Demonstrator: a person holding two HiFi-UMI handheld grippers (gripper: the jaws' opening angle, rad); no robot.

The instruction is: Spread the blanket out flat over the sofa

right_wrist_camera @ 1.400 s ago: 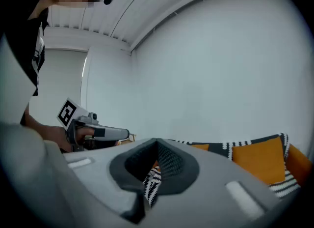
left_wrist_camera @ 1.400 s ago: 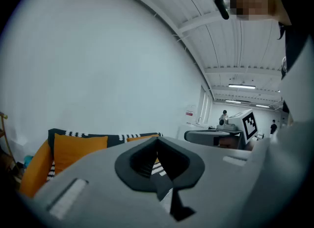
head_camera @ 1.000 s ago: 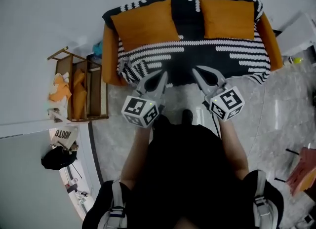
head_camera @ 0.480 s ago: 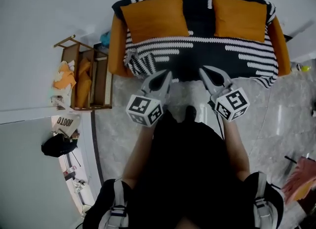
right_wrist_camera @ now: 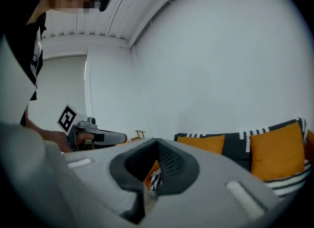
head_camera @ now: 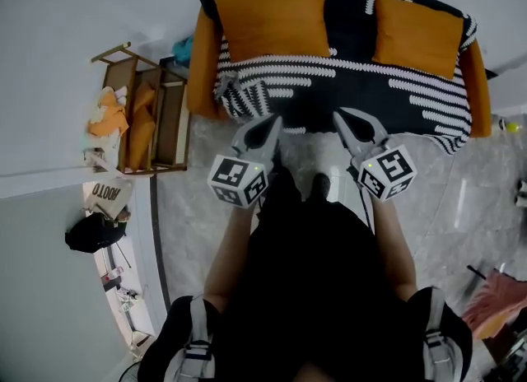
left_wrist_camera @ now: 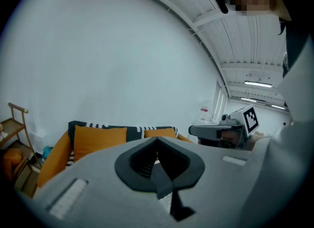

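Observation:
A black blanket with white dashed stripes (head_camera: 354,84) lies over the seat and back of an orange sofa (head_camera: 204,67). Two orange cushions (head_camera: 272,20) rest on it against the back. Its front-left corner (head_camera: 239,96) is bunched over the seat edge. My left gripper (head_camera: 272,119) points at the sofa's front edge, shut with nothing in it. My right gripper (head_camera: 340,114) is beside it, also shut and empty. Its tips are just in front of the blanket's hem. In the left gripper view the jaws (left_wrist_camera: 157,139) meet before the sofa (left_wrist_camera: 54,158). The right gripper view shows shut jaws (right_wrist_camera: 157,142) too.
A wooden rack (head_camera: 152,117) with orange cloths stands left of the sofa. A paper bag (head_camera: 107,195) and a black bag (head_camera: 95,232) lie further down on the left. The person stands on the marble floor (head_camera: 189,232). A red object (head_camera: 494,306) is at the lower right.
The head view has swung, so the sofa now sits further right and higher in the picture. Both grippers have shifted slightly with the person and stay shut and empty.

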